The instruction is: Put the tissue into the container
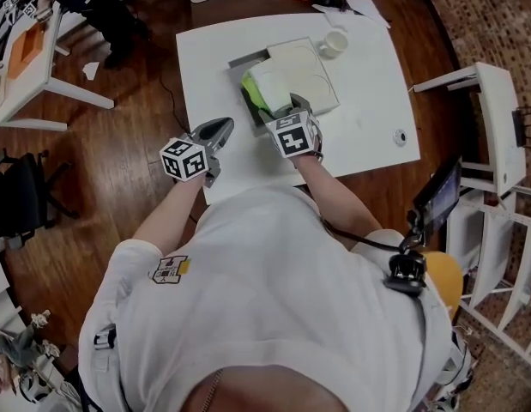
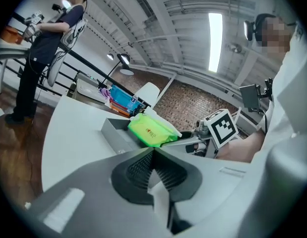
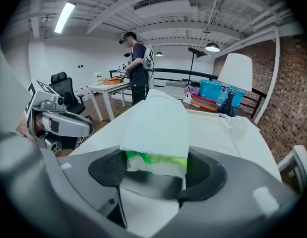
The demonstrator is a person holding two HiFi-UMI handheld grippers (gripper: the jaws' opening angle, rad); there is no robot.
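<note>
Here, soft, crinkly tissue pack (image 3: 155,128) between ribbed pads (image 3: 109,168).

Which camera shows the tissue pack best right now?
Left gripper view: the tissue pack shows side-on at the container. Head view has it small from above; right gripper view only its near end, gripped.

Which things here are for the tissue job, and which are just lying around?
For the job:
- tissue pack, pinched in the right tongs
- grey container
- left tongs, shut, waiting beside it

Just lying about:
- white cup
- small round thing on the table
- papers
</note>
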